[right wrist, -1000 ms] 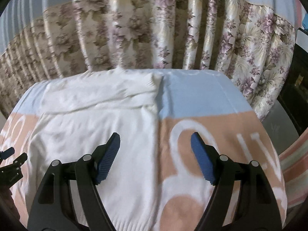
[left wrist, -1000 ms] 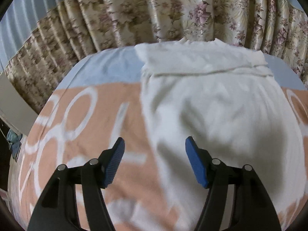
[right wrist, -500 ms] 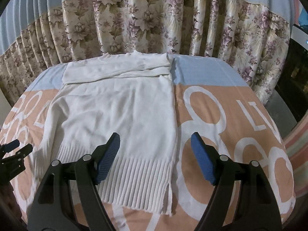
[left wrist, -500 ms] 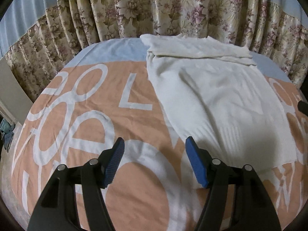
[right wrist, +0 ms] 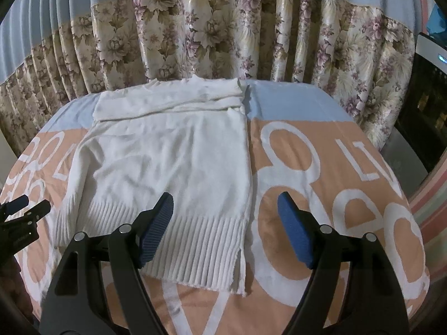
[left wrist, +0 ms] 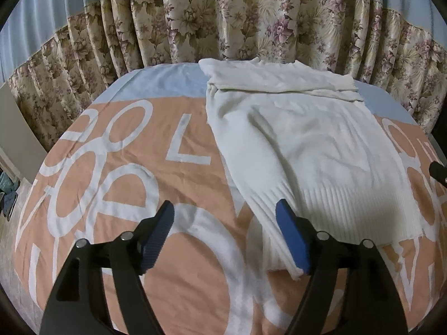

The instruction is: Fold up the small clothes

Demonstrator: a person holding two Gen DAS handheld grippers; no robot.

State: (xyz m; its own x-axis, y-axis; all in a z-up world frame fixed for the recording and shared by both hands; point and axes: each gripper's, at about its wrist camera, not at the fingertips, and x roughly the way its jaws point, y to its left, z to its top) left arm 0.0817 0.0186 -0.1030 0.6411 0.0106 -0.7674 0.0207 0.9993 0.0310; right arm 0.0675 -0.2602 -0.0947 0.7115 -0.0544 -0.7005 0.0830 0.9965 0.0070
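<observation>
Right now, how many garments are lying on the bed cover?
1: a white knitted sweater with a ribbed hem, spread flat on the peach lettered bed cover, its top part folded over near the floral curtain. Anything beneath it would be hidden.

Both wrist views over sweater (left wrist: 307, 150)

both tongs (left wrist: 225, 230) (right wrist: 225, 223) wide apart, empty
</observation>
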